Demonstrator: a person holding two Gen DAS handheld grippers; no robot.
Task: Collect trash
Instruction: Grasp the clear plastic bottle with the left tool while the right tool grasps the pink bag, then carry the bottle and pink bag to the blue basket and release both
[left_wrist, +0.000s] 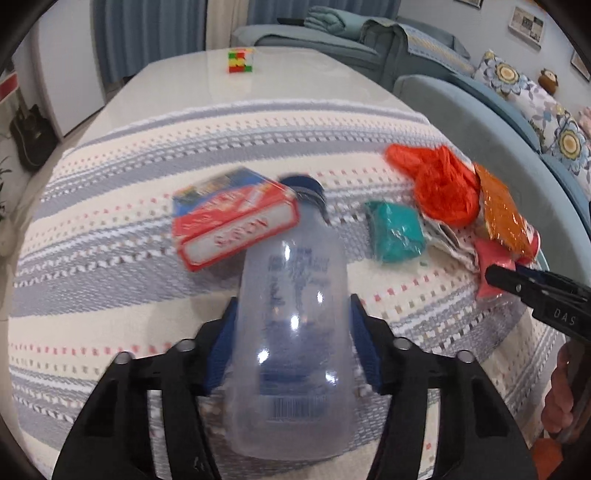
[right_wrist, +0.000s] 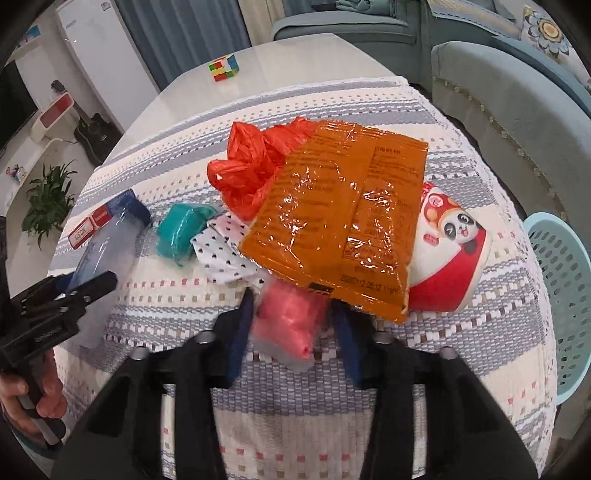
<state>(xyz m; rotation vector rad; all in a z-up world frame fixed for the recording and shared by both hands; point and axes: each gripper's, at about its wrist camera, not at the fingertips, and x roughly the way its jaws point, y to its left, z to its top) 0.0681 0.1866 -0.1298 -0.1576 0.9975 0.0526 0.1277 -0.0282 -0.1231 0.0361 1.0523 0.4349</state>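
The left gripper (left_wrist: 293, 328) pinches the clear bottle (left_wrist: 291, 332) low in the middle of the frame, and the right gripper (right_wrist: 291, 321) pinches the pink wrapper (right_wrist: 290, 323) there too, so squeeze gently and lift both straight up.

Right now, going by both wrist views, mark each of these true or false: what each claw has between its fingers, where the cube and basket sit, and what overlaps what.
1. The left claw has the bottle between its fingers. True.
2. The right claw has the teal packet between its fingers. False: it is a pink bag.
3. The cube sits on the striped cloth. False: it is on bare table beyond it.
4. The orange wrapper overlaps the panda cup. True.
5. A basket stands off the table's right edge. True.
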